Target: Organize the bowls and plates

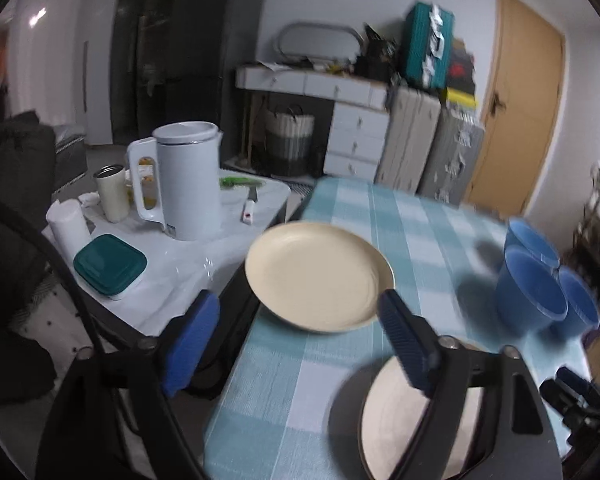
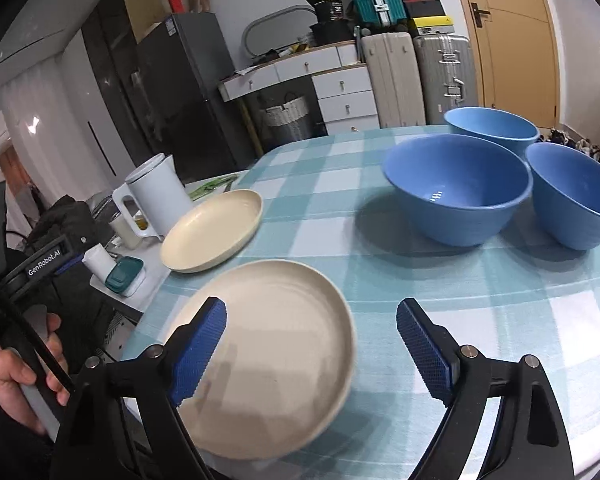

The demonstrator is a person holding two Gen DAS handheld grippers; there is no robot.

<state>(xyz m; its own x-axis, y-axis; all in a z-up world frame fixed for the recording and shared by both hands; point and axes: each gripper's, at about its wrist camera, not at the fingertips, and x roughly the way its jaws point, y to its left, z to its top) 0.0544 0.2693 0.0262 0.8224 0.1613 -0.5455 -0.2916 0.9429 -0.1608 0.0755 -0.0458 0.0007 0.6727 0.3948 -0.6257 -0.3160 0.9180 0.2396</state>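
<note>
Two cream plates lie on the blue checked tablecloth [image 2: 440,280]. The far plate [image 1: 318,276] [image 2: 212,230] overhangs the table's left edge. The near plate [image 2: 268,356] [image 1: 396,420] lies at the front left. Three blue bowls [image 2: 456,192] [image 1: 530,284] stand close together at the right. My left gripper [image 1: 298,340] is open, just short of the far plate, its right finger over the near plate. My right gripper [image 2: 312,344] is open above the near plate's right part. The left gripper's body [image 2: 44,266] shows at the left of the right wrist view.
A lower white side table [image 1: 188,256] stands left of the main table with a white kettle [image 1: 186,180], a tumbler [image 1: 112,192], a green-lidded box [image 1: 110,264] and a white roll [image 1: 68,226]. Suitcases [image 2: 412,76] and drawers [image 2: 340,92] stand behind.
</note>
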